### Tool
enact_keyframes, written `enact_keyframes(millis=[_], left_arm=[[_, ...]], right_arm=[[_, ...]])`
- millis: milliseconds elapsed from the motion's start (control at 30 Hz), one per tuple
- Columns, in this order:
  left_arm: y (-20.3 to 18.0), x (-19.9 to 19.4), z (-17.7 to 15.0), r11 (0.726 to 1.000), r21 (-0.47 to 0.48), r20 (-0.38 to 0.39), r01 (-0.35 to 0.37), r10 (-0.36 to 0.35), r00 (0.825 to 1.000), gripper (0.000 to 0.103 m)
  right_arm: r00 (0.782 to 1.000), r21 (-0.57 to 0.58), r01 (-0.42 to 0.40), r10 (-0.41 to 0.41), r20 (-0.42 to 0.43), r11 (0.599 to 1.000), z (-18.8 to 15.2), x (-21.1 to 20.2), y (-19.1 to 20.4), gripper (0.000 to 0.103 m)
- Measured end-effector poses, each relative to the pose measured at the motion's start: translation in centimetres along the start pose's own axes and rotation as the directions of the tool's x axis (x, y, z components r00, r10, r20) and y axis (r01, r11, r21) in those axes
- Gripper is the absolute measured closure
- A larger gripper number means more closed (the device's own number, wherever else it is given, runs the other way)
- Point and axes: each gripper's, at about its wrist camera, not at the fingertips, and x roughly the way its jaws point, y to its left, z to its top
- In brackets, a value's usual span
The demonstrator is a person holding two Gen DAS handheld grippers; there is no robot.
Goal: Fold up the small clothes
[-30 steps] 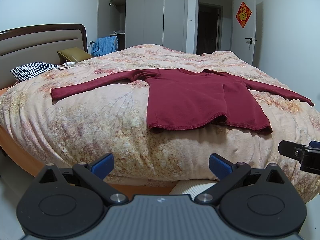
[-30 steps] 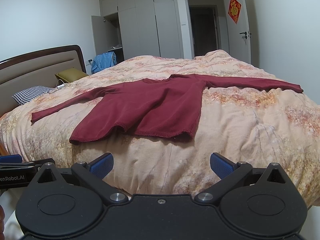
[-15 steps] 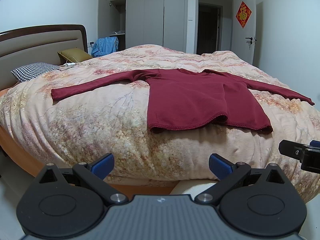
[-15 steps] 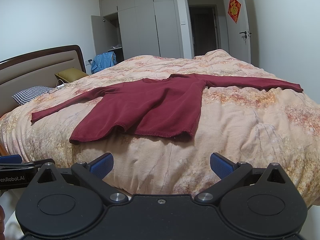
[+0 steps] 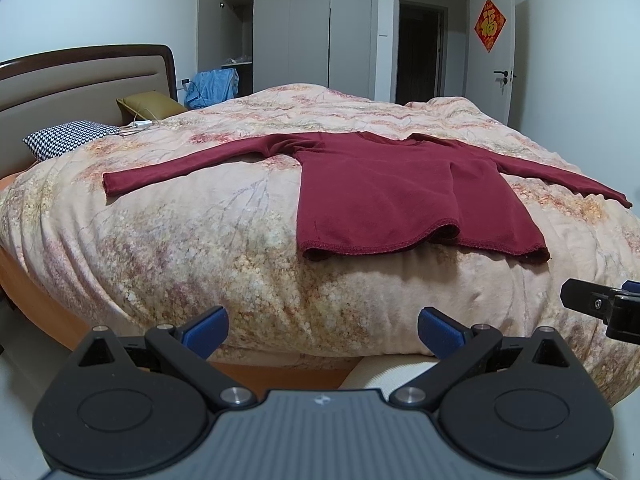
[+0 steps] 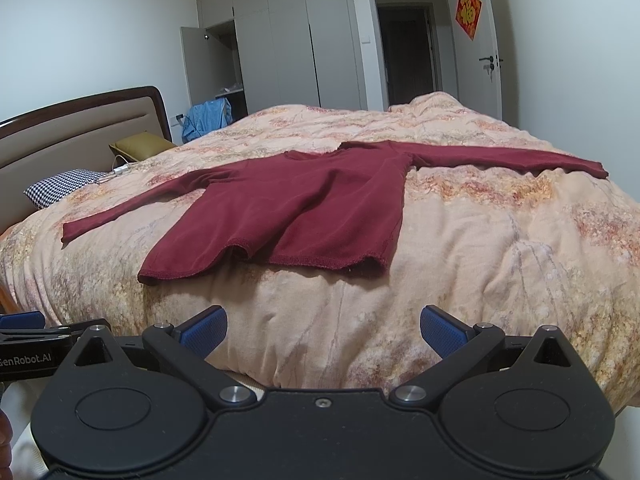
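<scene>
A dark red long-sleeved top point(image 5: 384, 192) lies flat on the bed with both sleeves spread out and its hem toward me; it also shows in the right wrist view point(image 6: 296, 212). My left gripper point(image 5: 322, 330) is open and empty, held off the near edge of the bed, short of the hem. My right gripper point(image 6: 323, 330) is open and empty, likewise off the near edge. Neither touches the top.
The bed has a floral peach duvet point(image 5: 180, 248) and a brown headboard point(image 5: 80, 80) at left. A checked pillow point(image 5: 68, 138) and an olive cushion point(image 5: 148, 104) lie near it. A grey wardrobe point(image 5: 304, 24) and a dark doorway point(image 5: 420, 56) stand behind.
</scene>
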Motion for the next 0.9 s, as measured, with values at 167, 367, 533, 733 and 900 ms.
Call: enact_keyframes(millis=[167, 367, 533, 733, 900], left_arm=[[0.0, 1.0, 0.5, 1.0, 0.0, -0.044, 0.003, -0.003, 0.999, 0.0], [-0.3, 2.9, 2.0, 1.0, 0.012, -0.081, 0.001, 0.0, 0.997, 0.0], [-1.1, 4.7, 3.9, 0.999, 0.051, -0.095, -0.009, 0.013, 0.995, 0.0], [-2.2, 6.5, 7.5, 0.996, 0.088, -0.076, -0.01, 0.016, 0.997, 0.0], [-3.7, 9.0, 11.6, 0.992, 0.127, -0.048, 0.003, 0.003, 0.999, 0.0]], right_arm=[[0.998, 0.031, -0.025, 0.026, -0.05, 0.999, 0.4, 0.9, -0.7, 0.0], [0.994, 0.057, -0.042, 0.048, -0.099, 0.997, 1.3, 2.9, -1.9, 0.0], [0.994, 0.072, -0.044, 0.051, -0.095, 0.996, 3.0, 4.7, -2.9, 0.0], [0.998, 0.086, -0.042, 0.046, -0.046, 0.995, 5.6, 6.8, -5.3, 0.0], [0.999, 0.073, -0.01, 0.006, 0.052, 0.997, 8.1, 9.1, -9.1, 0.0]])
